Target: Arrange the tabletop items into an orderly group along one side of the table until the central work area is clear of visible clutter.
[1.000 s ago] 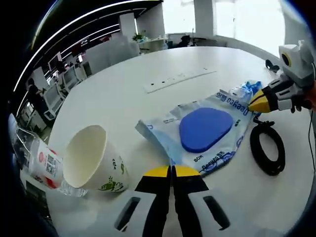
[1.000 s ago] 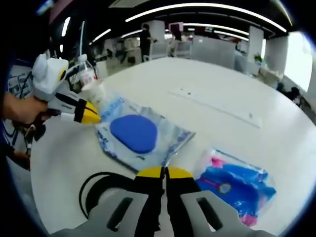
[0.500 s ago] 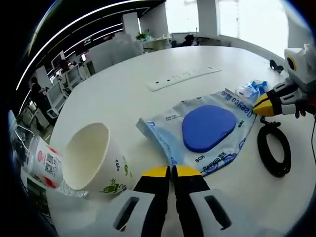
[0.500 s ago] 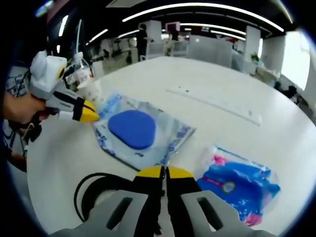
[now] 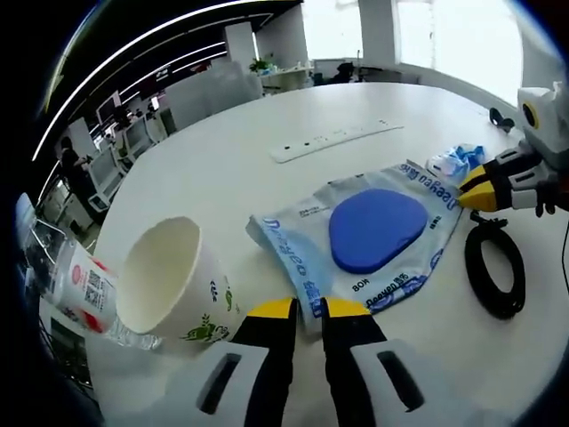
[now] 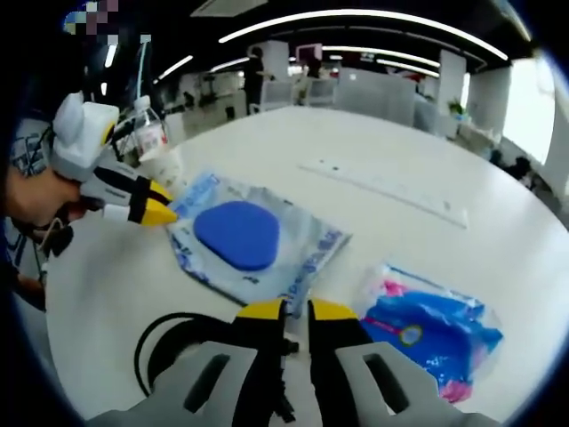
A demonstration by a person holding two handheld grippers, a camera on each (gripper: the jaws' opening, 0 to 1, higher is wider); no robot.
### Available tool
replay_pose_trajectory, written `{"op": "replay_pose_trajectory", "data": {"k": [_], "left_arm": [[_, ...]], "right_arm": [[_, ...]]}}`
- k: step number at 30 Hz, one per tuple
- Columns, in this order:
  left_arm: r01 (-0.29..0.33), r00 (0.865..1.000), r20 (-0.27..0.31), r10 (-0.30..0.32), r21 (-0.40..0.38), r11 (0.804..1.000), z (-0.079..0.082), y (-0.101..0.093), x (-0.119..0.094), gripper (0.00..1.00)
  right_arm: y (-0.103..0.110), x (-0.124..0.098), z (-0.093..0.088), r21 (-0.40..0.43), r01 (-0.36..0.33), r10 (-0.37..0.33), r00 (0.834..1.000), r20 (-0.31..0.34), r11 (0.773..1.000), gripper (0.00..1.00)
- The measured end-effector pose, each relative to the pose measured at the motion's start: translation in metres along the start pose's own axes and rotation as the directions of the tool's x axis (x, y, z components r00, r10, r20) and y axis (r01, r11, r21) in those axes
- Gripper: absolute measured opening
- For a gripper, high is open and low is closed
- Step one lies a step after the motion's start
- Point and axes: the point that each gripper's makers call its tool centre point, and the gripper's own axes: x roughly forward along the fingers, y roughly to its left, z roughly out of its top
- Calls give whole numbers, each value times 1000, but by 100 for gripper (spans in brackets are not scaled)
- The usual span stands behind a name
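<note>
Open-plan office, round white table [image 5: 222,160]. The clear packet with the blue pad [image 5: 373,233] lies mid-table, its long axis running between my grippers. My left gripper [image 5: 309,309] straddles its near corner, jaws slightly apart; my right gripper [image 6: 284,310], also parted, straddles the opposite edge.

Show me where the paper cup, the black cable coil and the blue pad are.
paper cup [image 5: 164,285], left gripper view, inner wall
black cable coil [image 5: 494,267], left gripper view, left side of loop
blue pad [image 6: 237,236], right gripper view, middle

left gripper [image 5: 308,309] jaws slightly parted at the blue-pad packet [image 5: 364,240] edge.
</note>
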Motion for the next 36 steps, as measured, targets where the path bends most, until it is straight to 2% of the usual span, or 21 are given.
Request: {"op": "replay_pose_trajectory", "data": {"k": [2, 11, 25, 36], "left_arm": [[6, 1000, 3, -6, -16, 1000, 1, -3, -2, 15], [-36, 999, 39, 33, 66, 997, 12, -4, -11, 23], [5, 997, 70, -11, 81, 997, 26, -14, -24, 25], [30, 994, 103, -40, 98, 995, 39, -24, -35, 25]], "right_arm": [[1, -1, 1, 5, -4, 3, 1000, 5, 1000, 10], [4, -12, 6, -8, 1, -1, 1000, 28, 1000, 19], [8, -25, 19, -32, -1, 2, 999, 42, 999, 25], [10, -40, 23, -47, 3, 0, 999, 51, 999, 25]]}}
